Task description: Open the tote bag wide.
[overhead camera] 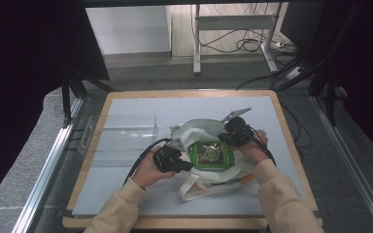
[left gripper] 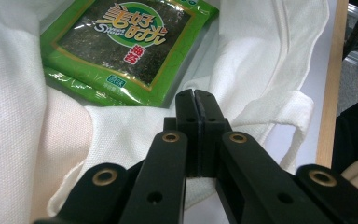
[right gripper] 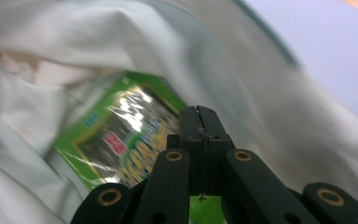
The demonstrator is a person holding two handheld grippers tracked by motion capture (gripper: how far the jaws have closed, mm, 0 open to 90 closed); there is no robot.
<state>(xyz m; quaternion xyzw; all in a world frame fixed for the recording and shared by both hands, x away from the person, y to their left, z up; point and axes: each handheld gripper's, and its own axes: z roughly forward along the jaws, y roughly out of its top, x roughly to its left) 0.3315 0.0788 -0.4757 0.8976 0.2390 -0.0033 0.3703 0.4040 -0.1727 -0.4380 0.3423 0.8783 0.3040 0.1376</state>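
Seaweed snack packet, green with a dark printed panel, lying flat in the opened mouth of a white cloth tote bag at the centre of the grey table mat. Left gripper sits at the packet's 9 o'clock, at the bag's edge, held in the person's left hand; in the left gripper view its jaws are pressed together with nothing between them, the tips standing just short of the packet's lower edge over white cloth. Right gripper sits at the packet's 1 o'clock on the bag's far rim, carried by the right hand; in the right gripper view, which is blurred, its jaws likewise meet, empty, above the packet and the bag's folds. Bag straps trail toward 6 o'clock from the bag. Clear plastic tray rests on the mat at the bag's 9 o'clock, apart from it. Wooden table border frames the mat.
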